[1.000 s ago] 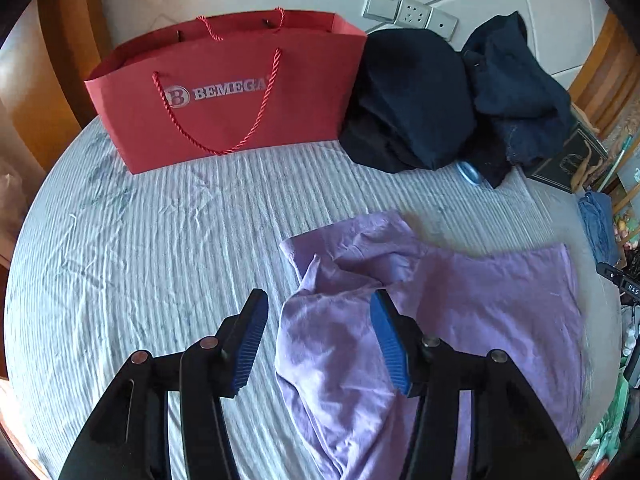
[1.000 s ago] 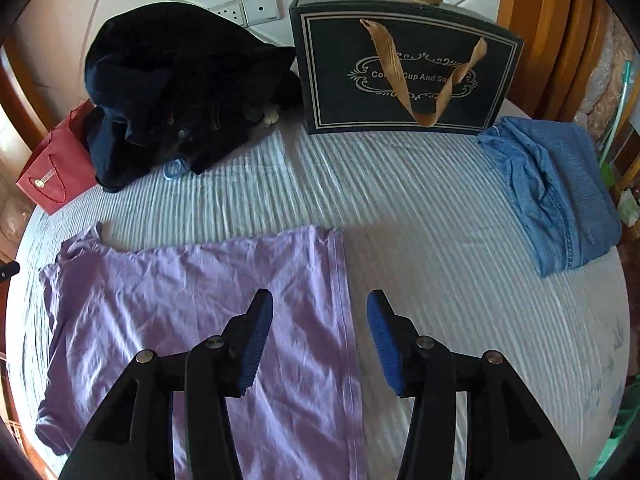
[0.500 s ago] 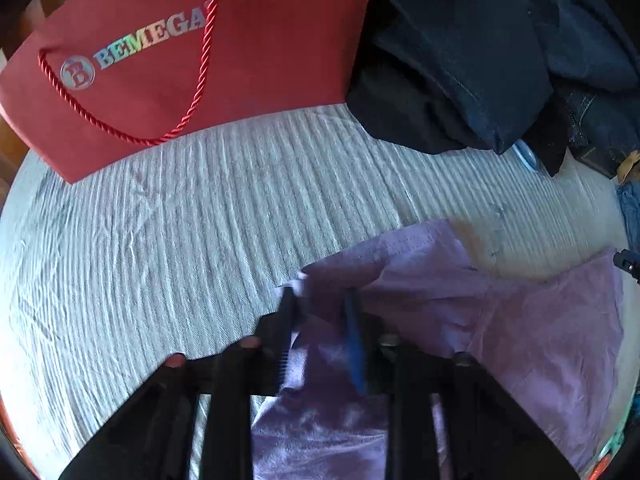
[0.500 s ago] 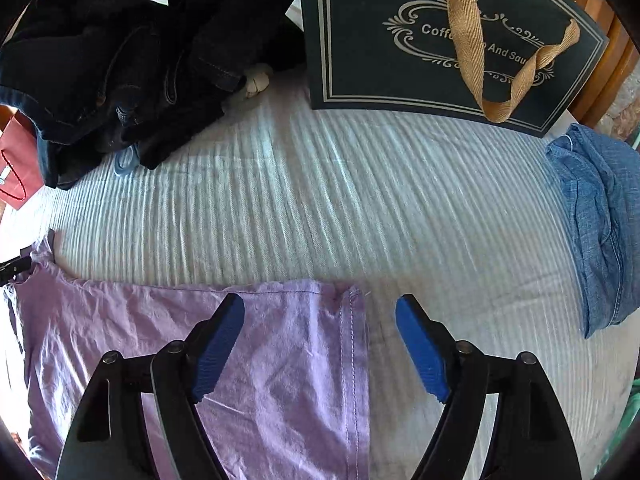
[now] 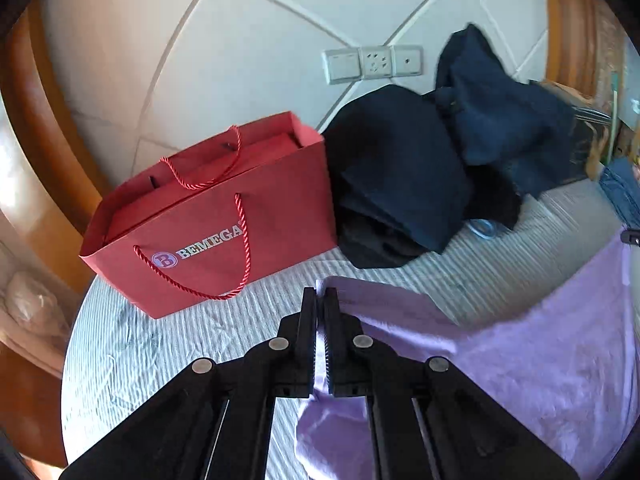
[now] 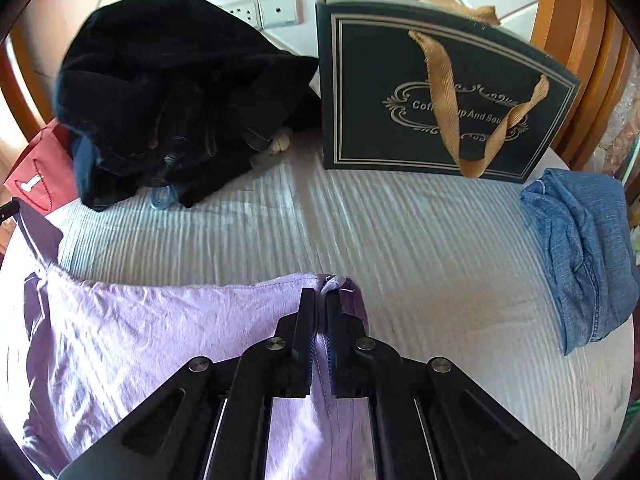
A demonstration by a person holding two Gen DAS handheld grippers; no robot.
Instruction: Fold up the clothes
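My left gripper [image 5: 320, 300] and right gripper [image 6: 320, 300] each clamp a corner of the purple shirt [image 6: 160, 328], apparently raised, above the bed's [image 6: 420, 248] near edge

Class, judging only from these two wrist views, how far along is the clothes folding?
Done: nothing looks folded yet. In hand: the left gripper and right gripper each pinch the lilac cotton shirt. Left: its folds, the dark navy clothes heap, and the crumpled blue denim garment.
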